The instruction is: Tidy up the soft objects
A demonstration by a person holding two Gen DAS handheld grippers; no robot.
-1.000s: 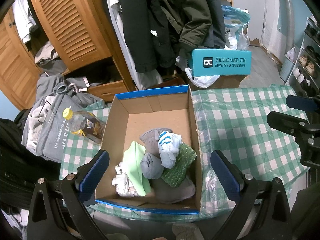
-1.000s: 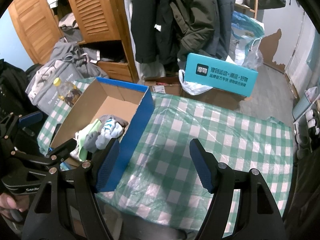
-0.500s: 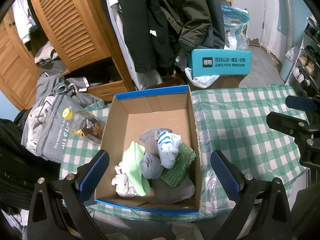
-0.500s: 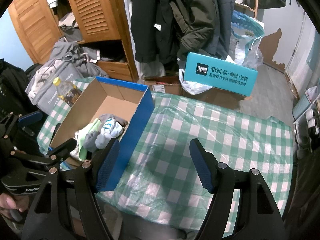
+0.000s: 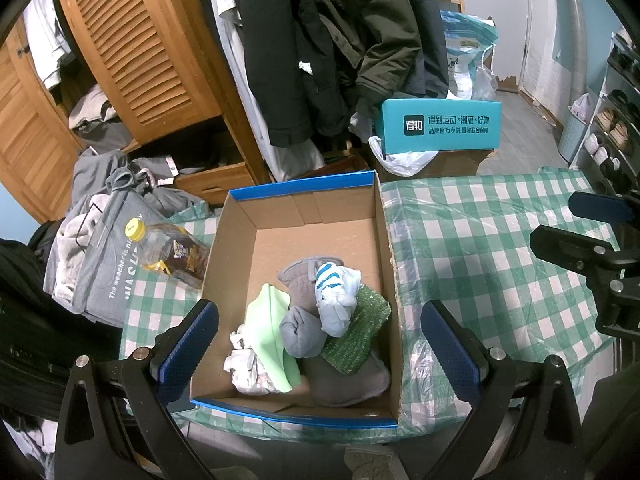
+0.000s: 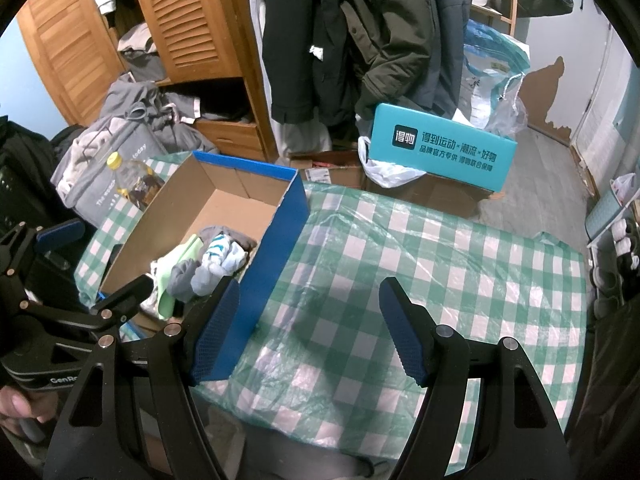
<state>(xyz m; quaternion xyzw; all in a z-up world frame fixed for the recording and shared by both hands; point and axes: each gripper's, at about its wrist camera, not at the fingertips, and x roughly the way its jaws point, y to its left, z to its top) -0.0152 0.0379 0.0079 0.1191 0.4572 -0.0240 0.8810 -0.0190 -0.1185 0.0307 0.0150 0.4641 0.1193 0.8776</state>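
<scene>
A blue-edged cardboard box stands on the green checked table. In its near half lie soft things: a light green cloth, grey socks, a blue-and-white striped bundle, a green scrubby pad and a white crumpled cloth. My left gripper is open and empty, held above the box's near end. My right gripper is open and empty above the table to the right of the box. The pile also shows in the right wrist view.
A yellow-capped bottle lies left of the box beside a grey bag. A teal carton sits beyond the table. Coats and a wooden wardrobe stand behind. A shoe rack is at right.
</scene>
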